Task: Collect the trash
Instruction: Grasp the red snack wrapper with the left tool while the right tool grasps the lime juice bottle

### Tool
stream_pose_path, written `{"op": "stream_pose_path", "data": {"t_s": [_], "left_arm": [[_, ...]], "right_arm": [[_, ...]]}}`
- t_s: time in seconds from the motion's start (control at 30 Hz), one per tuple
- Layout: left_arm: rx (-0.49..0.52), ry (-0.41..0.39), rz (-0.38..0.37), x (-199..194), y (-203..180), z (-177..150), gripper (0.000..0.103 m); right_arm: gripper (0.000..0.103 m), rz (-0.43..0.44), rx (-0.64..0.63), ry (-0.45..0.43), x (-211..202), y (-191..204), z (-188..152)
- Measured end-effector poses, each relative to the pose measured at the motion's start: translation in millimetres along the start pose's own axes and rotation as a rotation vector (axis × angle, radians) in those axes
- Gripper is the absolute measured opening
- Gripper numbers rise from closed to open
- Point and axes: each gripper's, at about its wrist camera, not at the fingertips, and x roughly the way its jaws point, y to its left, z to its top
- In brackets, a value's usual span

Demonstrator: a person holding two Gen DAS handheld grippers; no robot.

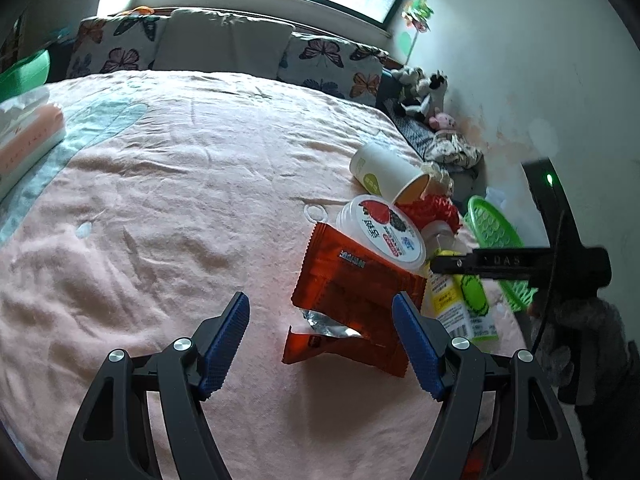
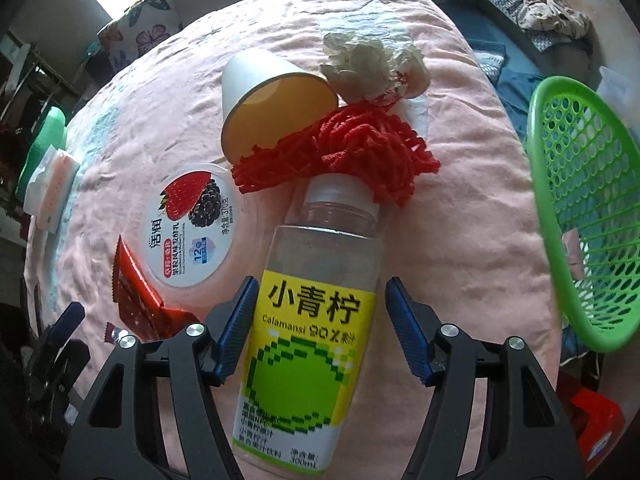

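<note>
Trash lies in a heap on the pink bed cover. My left gripper (image 1: 322,342) is open, its blue pads on either side of a torn red snack wrapper (image 1: 352,292). My right gripper (image 2: 320,330) is open around an empty lime-drink bottle (image 2: 316,320) with a yellow-green label, lying between the pads. Beyond the bottle lie a red mesh net (image 2: 340,156), a tipped paper cup (image 2: 272,100), a crumpled tissue (image 2: 372,66) and a round yogurt tub (image 2: 194,236). A green basket (image 2: 580,208) stands at the right edge of the bed.
Butterfly pillows (image 1: 224,46) line the headboard under the window. A tissue pack (image 1: 28,136) lies at the bed's left. Stuffed toys (image 1: 424,92) and clothes sit in the gap by the wall. Something red (image 2: 592,416) stands on the floor at lower right.
</note>
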Motion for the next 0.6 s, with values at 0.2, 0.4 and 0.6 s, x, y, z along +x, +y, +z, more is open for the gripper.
{"op": "stream_pose_path", "data": {"t_s": [0.2, 0.4, 0.6], "left_arm": [[0.079, 0.055, -0.024, 14.3, 2.7, 12.5, 0.072], [0.144, 0.105, -0.094, 30.8, 8.1, 29.0, 0.075], [0.192, 0.166, -0.196, 50.4, 9.3, 39.2, 0.075]], "right_arm": [[0.062, -0.002, -0.016, -0.006, 1.9, 0.0, 0.4], [0.062, 0.02, -0.053, -0.05, -16.8, -3.5, -12.1], [0.061, 0.073, -0.08, -0.113, -41.4, -7.5, -27.7]]}}
